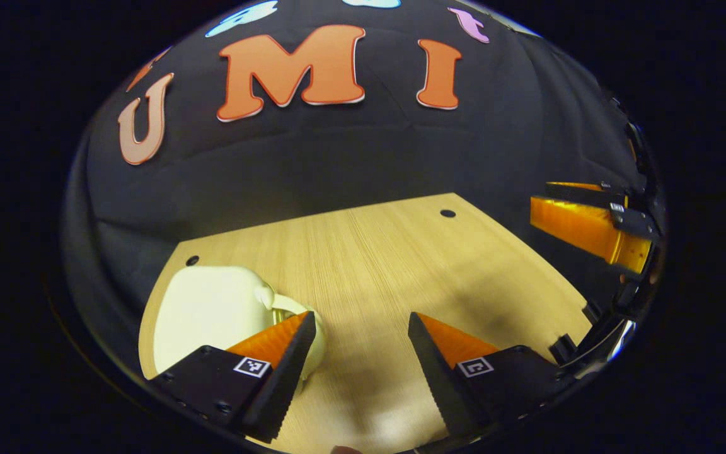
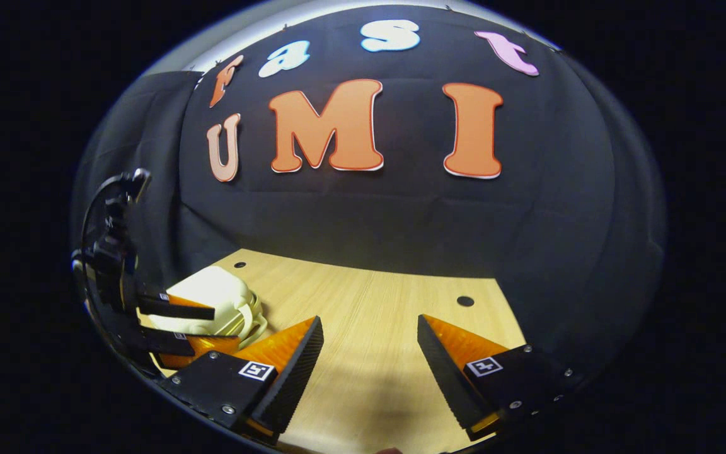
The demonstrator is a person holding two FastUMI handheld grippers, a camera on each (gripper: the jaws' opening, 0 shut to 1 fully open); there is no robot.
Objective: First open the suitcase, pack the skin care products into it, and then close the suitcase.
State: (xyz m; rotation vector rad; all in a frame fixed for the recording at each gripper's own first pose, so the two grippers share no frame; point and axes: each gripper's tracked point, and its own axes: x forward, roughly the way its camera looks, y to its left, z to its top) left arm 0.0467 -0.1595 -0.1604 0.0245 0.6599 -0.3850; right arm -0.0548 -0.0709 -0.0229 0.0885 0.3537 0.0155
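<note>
My left gripper [image 1: 358,372] fingers spread apart, holding nothing, above the wooden surface [image 1: 388,265], my right gripper [image 2: 369,375] likewise released, cream suitcase [image 1: 212,309] closed, lying beyond my left finger, near the surface's far-left corner

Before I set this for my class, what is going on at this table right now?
A person holds two grippers over a wooden table. The left gripper and right gripper both have their jaws open and hold nothing. A small cream suitcase lies closed near the table's far left corner, beside the left gripper. Opening has not started, and I cannot pick out any skin care products here.
</note>
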